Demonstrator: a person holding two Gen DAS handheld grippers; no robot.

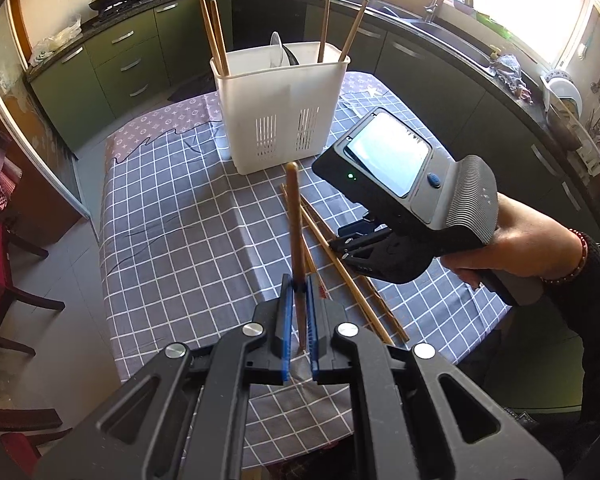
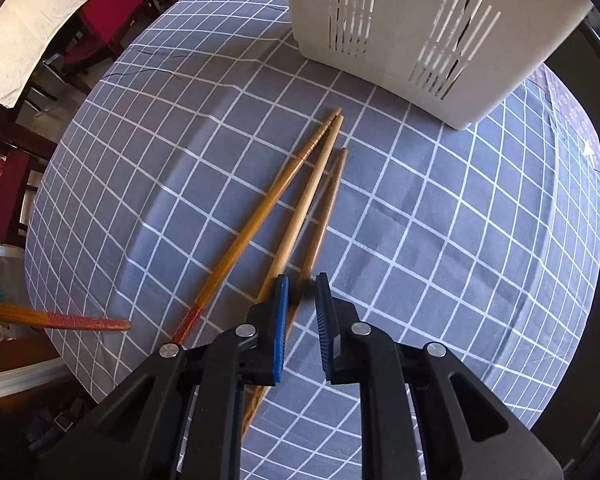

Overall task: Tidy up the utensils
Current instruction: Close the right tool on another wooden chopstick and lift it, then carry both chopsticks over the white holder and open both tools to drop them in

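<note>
My left gripper (image 1: 299, 286) is shut on a brown chopstick (image 1: 294, 216) that points up toward the white utensil holder (image 1: 280, 108). The holder stands on the table and holds several chopsticks and a ladle. My right gripper (image 2: 302, 280) is open and hovers low over three chopsticks (image 2: 300, 208) lying on the checked cloth, its jaws astride the rightmost one. The right gripper also shows in the left wrist view (image 1: 342, 250). The held chopstick's red end shows in the right wrist view (image 2: 88, 323).
The table has a grey checked cloth (image 1: 180, 240). Dark chairs (image 1: 4, 280) stand to the left. Green kitchen cabinets (image 1: 132, 56) and a sink counter (image 1: 440, 28) lie behind the table.
</note>
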